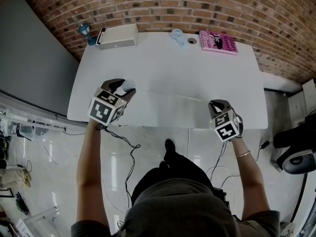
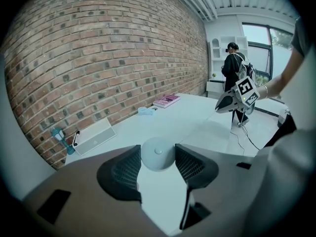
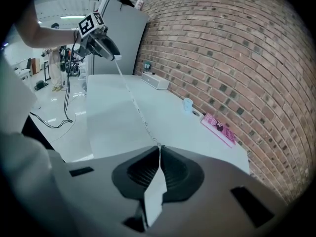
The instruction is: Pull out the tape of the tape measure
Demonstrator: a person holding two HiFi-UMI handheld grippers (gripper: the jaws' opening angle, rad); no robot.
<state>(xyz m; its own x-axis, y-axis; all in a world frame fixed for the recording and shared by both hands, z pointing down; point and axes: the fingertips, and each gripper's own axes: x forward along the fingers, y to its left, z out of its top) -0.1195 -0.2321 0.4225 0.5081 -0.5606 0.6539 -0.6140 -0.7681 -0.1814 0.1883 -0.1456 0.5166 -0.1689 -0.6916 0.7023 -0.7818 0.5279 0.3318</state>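
The tape measure (image 1: 129, 85) is a small round white case (image 2: 157, 153), and my left gripper (image 1: 126, 89) is shut on it, one pad on each side, above the white table's (image 1: 163, 63) front left. Its thin white tape (image 1: 173, 96) runs out to the right, stretched just above the table. My right gripper (image 1: 216, 104) is shut on the tape's end near the front right edge. In the right gripper view the tape (image 3: 132, 94) runs from the closed jaws (image 3: 159, 150) straight to the left gripper (image 3: 109, 51). The left gripper view shows the right gripper (image 2: 222, 105) far across the table.
Along the table's far edge by the brick wall lie a white box (image 1: 117, 36), a small blue object (image 1: 85, 31), a pale blue roll (image 1: 177, 34) and a pink book (image 1: 218, 42). Cables (image 1: 129, 147) trail on the floor. A person (image 2: 233, 65) stands far off.
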